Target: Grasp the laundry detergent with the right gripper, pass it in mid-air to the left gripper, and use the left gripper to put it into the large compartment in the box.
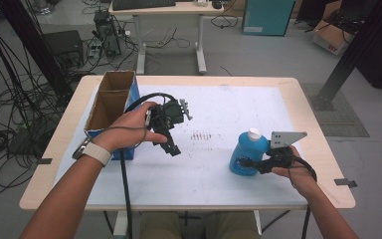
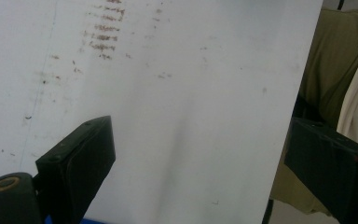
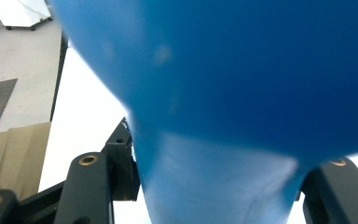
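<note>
At the left of the white-topped table (image 1: pixel 204 184), one tall cardboard box (image 1: pixel 110 102) with blue sides is standing upright with its top flaps open; its inside is lying in shadow and any contents cannot be made out. Just beside it, the left gripper (image 1: pixel 173 147) is hanging over the bare table surface in the person's left hand (image 1: pixel 129 130), its two black jaws standing wide apart with nothing between them, as the left gripper view is also showing. A patch of brownish marks (image 1: pixel 201 135) is lying on the white surface near the middle. Toward the right, one blue bottle (image 1: pixel 247 152) with a white cap (image 1: pixel 254 133) is standing upright on the table, and the right gripper (image 1: pixel 251 163) is gripping it low on its body, jaws pressing in from both sides. The bottle's label is too blurred for any writing to be read.
</note>
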Motion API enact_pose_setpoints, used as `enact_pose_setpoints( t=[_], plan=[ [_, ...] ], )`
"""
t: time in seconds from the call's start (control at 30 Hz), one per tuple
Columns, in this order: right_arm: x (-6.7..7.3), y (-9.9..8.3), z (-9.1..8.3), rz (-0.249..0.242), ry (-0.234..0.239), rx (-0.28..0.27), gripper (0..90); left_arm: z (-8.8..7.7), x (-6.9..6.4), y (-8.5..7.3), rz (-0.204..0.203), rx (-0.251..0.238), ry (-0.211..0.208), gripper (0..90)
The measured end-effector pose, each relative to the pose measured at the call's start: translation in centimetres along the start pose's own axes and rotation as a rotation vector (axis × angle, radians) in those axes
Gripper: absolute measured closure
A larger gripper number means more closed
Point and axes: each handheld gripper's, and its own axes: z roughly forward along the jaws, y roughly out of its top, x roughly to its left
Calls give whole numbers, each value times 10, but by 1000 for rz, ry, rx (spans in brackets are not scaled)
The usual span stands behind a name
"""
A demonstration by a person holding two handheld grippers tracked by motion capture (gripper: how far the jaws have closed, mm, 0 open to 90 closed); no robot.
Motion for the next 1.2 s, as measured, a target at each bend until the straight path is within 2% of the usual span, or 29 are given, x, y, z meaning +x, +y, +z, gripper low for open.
enact_pose_setpoints(
  t=[1.2],
  plan=[
    [-1, 1, 0, 5, 8, 14, 419, -1, 1, 0, -3, -6, 5, 92]
  ],
)
